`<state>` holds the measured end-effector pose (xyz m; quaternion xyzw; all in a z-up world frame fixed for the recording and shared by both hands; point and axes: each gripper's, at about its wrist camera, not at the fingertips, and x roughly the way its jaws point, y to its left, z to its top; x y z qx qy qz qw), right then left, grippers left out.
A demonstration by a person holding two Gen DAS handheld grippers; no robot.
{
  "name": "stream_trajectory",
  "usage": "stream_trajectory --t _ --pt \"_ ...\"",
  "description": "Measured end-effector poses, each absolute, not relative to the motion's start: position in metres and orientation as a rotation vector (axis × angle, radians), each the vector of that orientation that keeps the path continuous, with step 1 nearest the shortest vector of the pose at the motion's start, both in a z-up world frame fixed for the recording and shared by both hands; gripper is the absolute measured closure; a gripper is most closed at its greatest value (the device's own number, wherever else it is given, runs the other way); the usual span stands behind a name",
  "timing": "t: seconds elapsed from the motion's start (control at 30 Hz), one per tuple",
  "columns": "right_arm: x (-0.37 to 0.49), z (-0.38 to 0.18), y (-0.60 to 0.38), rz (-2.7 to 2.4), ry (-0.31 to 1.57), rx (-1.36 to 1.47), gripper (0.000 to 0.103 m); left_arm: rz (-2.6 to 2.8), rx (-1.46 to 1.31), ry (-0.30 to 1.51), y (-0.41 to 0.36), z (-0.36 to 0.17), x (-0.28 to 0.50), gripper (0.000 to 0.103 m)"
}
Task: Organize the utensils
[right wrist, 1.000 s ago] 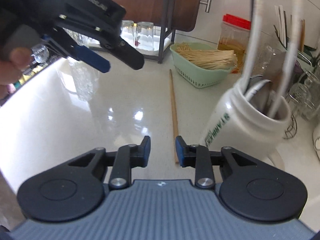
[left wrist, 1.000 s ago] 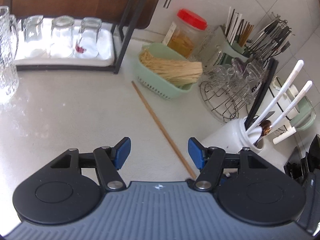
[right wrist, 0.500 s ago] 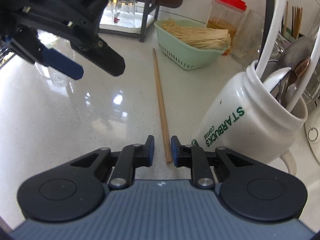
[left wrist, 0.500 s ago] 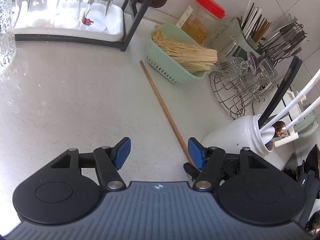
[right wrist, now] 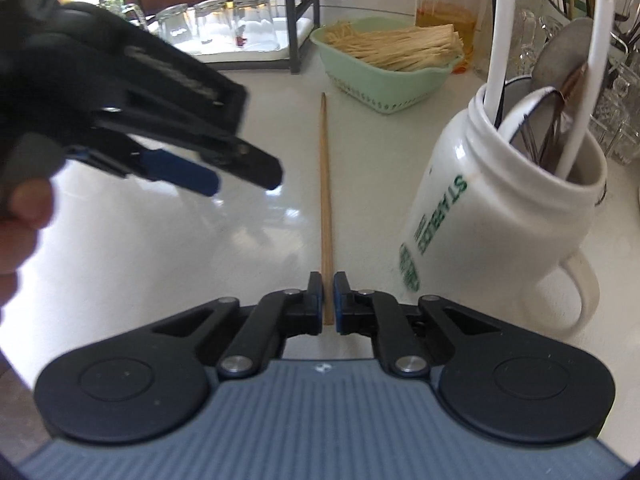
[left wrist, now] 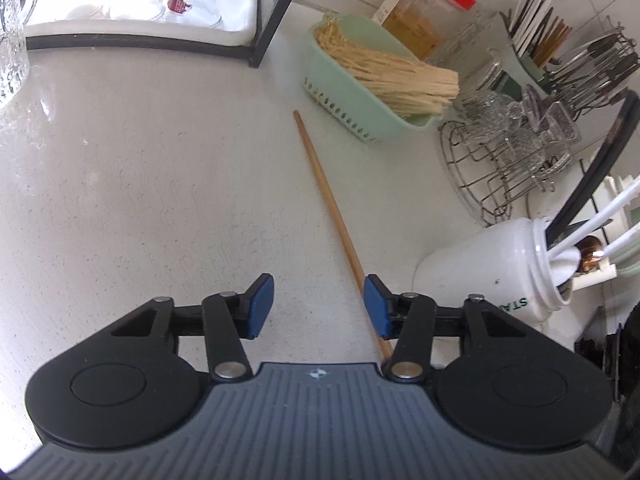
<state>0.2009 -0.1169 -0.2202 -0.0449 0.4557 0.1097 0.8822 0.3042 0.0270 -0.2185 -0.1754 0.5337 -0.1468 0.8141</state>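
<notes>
A long wooden chopstick (left wrist: 324, 184) lies on the pale counter, running from the green basket toward me. My right gripper (right wrist: 328, 300) is shut on the near end of the chopstick (right wrist: 325, 184), pads on both sides. My left gripper (left wrist: 318, 304) hovers above the counter with its jaws closing and half apart. The chopstick passes just inside its right pad, and neither pad presses on it. In the right wrist view the left gripper (right wrist: 240, 180) hangs left of the chopstick. A white mug (right wrist: 500, 208) holding several utensils stands at the right.
A green basket (left wrist: 340, 112) of thin sticks sits beyond the chopstick's far end, a red-lidded jar (left wrist: 432, 12) behind it. A wire rack (left wrist: 500, 160) with glassware stands right, a tray of upturned glasses (left wrist: 140, 24) far left. A person's hand (right wrist: 20, 220) holds the left gripper.
The right gripper's jaws drew together around the chopstick's near end. The left gripper sank toward the counter and its jaws narrowed.
</notes>
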Motion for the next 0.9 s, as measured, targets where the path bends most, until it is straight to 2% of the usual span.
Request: stream_trajectory --t 0.23,0.37,0.47,0.5,0.83,0.9 --pt "0.174 -0.221 -0.108 0.296 0.995 -0.063 0.095 -0.252 -0.332 1.148 0.017 -0.229 0.309 0.061" --pt "0.17 -0.217 -0.109 0.315 0.986 -0.042 0.091 -0.209 -0.308 1.135 0.015 -0.232 0.315 0.065" --pt "0.166 -0.207 -0.118 0.316 0.953 -0.04 0.054 -0.18 -0.288 1.115 0.013 -0.231 0.321 0.066" --pt "0.164 -0.202 -0.122 0.321 0.938 -0.033 0.047 -0.17 -0.275 1.109 0.012 -0.231 0.323 0.066" --pt "0.147 -0.165 -0.178 0.172 0.923 -0.053 0.045 -0.101 -0.246 1.08 0.003 -0.229 0.353 0.07" --pt "0.144 -0.163 -0.187 0.14 0.92 -0.066 0.033 -0.092 -0.237 1.083 0.0 -0.231 0.358 0.071"
